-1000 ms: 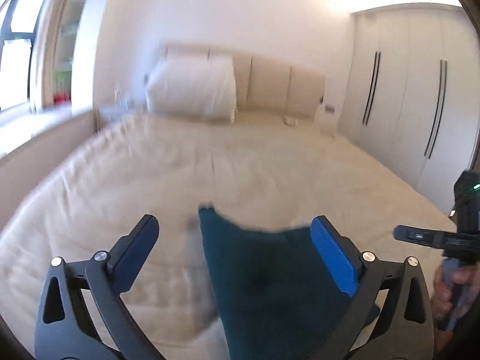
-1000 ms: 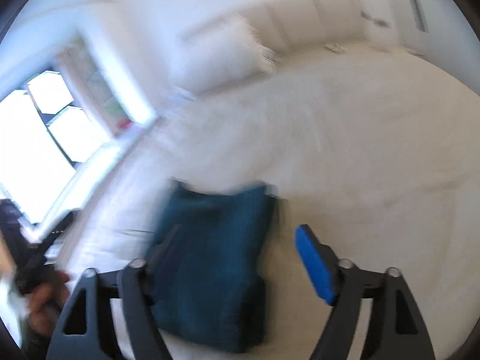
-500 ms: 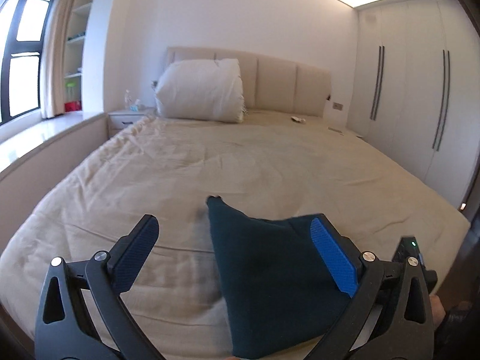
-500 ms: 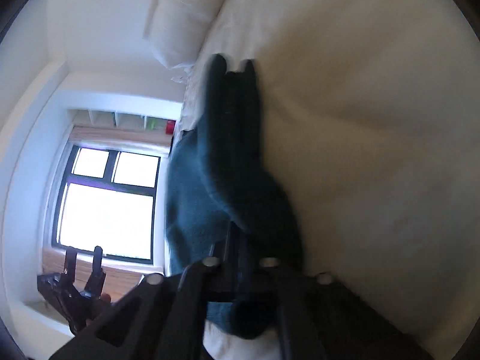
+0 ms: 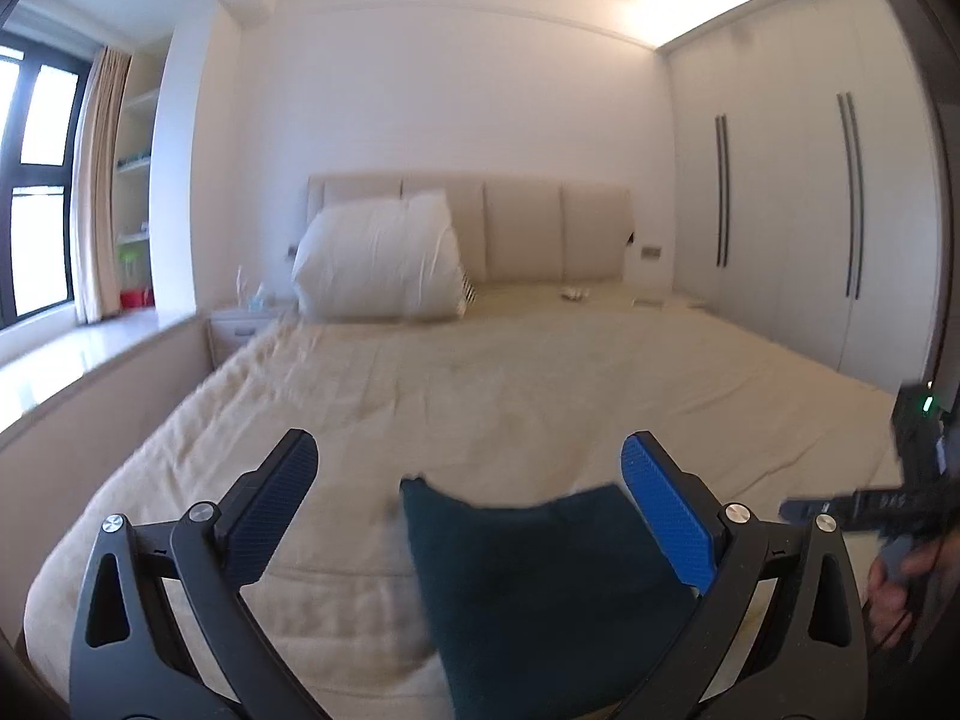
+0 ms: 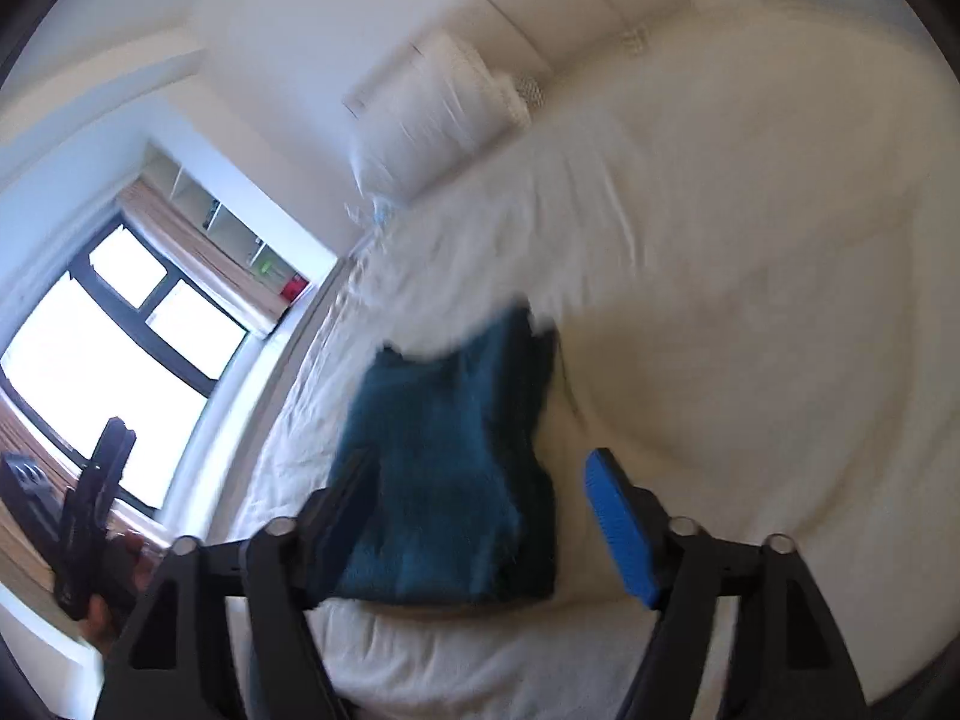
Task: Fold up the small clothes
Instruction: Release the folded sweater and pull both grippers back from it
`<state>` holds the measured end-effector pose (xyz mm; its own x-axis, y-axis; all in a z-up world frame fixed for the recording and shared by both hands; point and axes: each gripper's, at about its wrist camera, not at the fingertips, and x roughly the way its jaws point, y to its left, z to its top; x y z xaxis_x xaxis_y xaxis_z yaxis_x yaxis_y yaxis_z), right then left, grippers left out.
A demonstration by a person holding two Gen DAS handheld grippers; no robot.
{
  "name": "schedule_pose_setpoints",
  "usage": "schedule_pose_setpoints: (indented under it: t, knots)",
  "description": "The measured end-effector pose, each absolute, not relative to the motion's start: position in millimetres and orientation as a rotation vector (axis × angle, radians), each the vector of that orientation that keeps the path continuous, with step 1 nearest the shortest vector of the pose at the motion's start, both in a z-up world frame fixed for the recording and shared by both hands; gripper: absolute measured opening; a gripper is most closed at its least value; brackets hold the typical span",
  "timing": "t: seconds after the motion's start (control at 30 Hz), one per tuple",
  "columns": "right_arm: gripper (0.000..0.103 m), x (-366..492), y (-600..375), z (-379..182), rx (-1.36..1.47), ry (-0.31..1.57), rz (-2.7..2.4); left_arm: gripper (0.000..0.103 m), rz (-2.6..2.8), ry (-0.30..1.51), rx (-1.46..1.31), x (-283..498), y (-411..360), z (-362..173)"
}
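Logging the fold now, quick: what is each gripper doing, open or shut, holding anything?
Left gripper: open, holding nothing; the dark teal cloth lies on the bed beyond it.
Right gripper: open, holding nothing.

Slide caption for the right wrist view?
Open right gripper above a folded teal cloth on the bed.

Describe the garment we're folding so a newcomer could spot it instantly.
Start at the big beige bed with its white pillow by the headboard. Near the foot edge lies the folded garment. It is dark teal, the only dark item on the pale cover.
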<state>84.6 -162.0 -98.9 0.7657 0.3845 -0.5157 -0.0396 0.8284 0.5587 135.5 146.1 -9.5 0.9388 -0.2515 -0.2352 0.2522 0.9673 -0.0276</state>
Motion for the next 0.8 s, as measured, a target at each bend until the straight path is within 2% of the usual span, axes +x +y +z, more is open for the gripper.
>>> schedule_pose_setpoints:
  t: [0.07,0.1,0.13,0.23,0.4,0.53,0.8]
  knots:
    - [0.093,73.6,-146.2,-64.0,0.452,0.573,0.21,0.103,-0.259,0.255,0.014,132.6,141.3,-3.5]
    - [0.102,68.9,-139.4,-48.8,0.415,0.528,0.196,0.103,-0.255,0.256,0.021,130.6,139.6,-1.9]
    - [0.103,63.8,-132.3,-34.2,0.384,0.483,0.18,0.103,-0.248,0.256,0.025,128.5,138.9,-0.6]
    - [0.103,54.2,-117.3,-4.3,0.272,0.361,0.137,0.103,-0.2,0.317,0.028,131.5,138.1,-1.2]
    - [0.103,49.2,-92.7,2.7,0.156,0.354,0.098,0.103,-0.141,0.522,-0.051,150.9,144.5,-16.3]
    - [0.103,51.6,-85.1,-2.1,0.09,0.398,0.039,0.103,-0.088,0.684,-0.029,171.1,140.2,-43.5]
    - [0.103,77.5,-81.8,-37.6,0.129,0.59,0.048,0.103,-0.047,0.728,0.032,178.5,126.8,-78.4]
